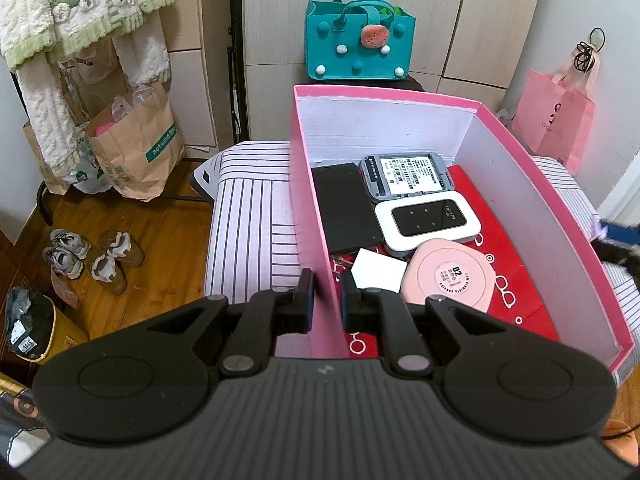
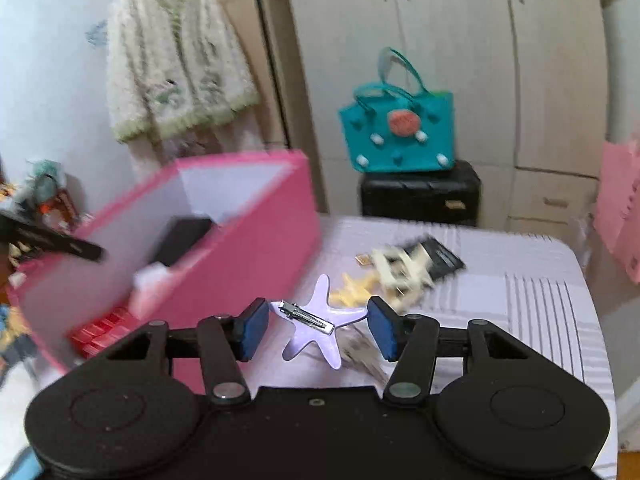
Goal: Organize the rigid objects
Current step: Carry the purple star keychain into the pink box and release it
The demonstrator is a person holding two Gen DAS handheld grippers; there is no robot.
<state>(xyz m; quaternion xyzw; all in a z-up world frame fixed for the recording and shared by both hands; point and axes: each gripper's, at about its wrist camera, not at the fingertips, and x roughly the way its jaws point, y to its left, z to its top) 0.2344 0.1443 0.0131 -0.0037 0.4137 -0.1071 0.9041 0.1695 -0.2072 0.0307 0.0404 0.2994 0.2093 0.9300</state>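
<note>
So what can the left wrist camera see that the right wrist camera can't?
Only the left wrist view shows the shoes on the floor, the white wifi box and the round pink case inside the pink box, and the left claw pinching the box's wall.

Only the right wrist view shows the purple starfish clip between the right claw pads.

Both show the pink box and the teal bag.

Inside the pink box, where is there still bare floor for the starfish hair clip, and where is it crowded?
Free: the red liner along the right wall of the pink box, right of the white wifi device and round pink case, down to the near corner. Crowded: the left and back, where the black slab, the labelled grey device and white card pack together.
</note>
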